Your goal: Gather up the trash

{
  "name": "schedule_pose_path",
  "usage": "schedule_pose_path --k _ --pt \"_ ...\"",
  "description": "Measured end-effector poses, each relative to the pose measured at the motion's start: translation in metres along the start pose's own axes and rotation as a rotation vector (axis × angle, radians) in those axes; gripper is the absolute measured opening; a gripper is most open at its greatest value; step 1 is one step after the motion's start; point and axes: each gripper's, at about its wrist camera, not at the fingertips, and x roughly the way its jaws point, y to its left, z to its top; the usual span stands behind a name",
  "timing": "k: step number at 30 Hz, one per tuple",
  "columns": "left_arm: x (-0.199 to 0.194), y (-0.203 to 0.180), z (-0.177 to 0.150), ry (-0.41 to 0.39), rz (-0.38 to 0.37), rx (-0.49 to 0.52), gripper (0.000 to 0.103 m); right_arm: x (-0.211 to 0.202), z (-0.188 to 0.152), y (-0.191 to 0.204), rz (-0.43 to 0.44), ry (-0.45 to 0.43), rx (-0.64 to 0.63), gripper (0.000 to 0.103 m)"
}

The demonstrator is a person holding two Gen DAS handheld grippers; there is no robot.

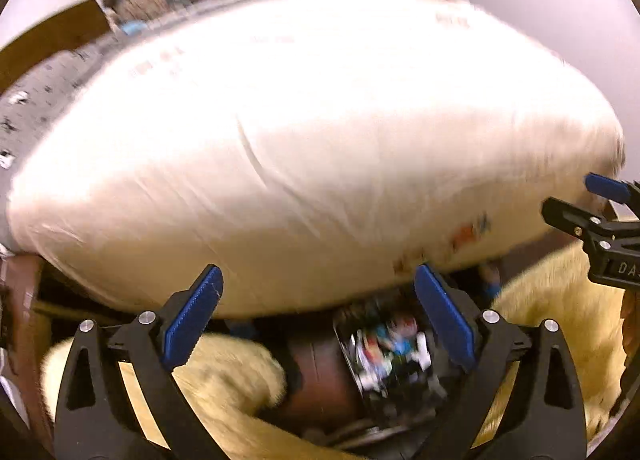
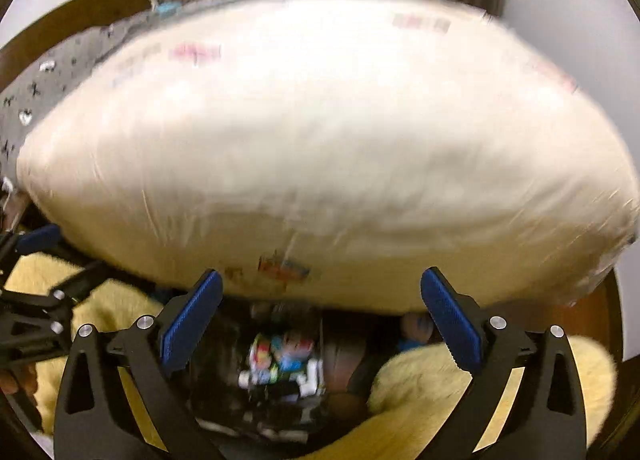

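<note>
A big white bag, blurry, fills the view just past both grippers. The left gripper has its blue fingers wide apart and holds nothing. The right gripper is wide apart too. Below the bag sits a dark bin with colorful wrappers, between fluffy yellow rugs.
</note>
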Motion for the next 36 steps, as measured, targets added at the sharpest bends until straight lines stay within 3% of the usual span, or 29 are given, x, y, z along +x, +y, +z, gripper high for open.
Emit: schedule_pose_path --k 6,10,13,21,36 --pt "-0.054 0.022 0.037 -0.210 0.051 -0.076 0.092 -0.045 0.024 0.001 -0.009 -0.204 0.005 0.099" --pt "-0.086 0.030 0.053 -0.316 0.079 -0.097 0.095 -0.066 0.035 -0.007 0.006 -0.269 0.036 0.099" --pt "-0.108 0.031 0.061 -0.396 0.115 -0.106 0.095 -0.082 0.041 -0.004 -0.035 -0.317 0.043 0.100" --pt "-0.131 0.027 0.078 -0.450 0.105 -0.114 0.095 -0.105 0.059 -0.008 -0.112 -0.374 0.052 0.100" --pt "-0.126 0.020 0.072 -0.413 0.065 -0.104 0.095 -0.113 0.058 0.002 -0.123 -0.382 0.038 0.100"
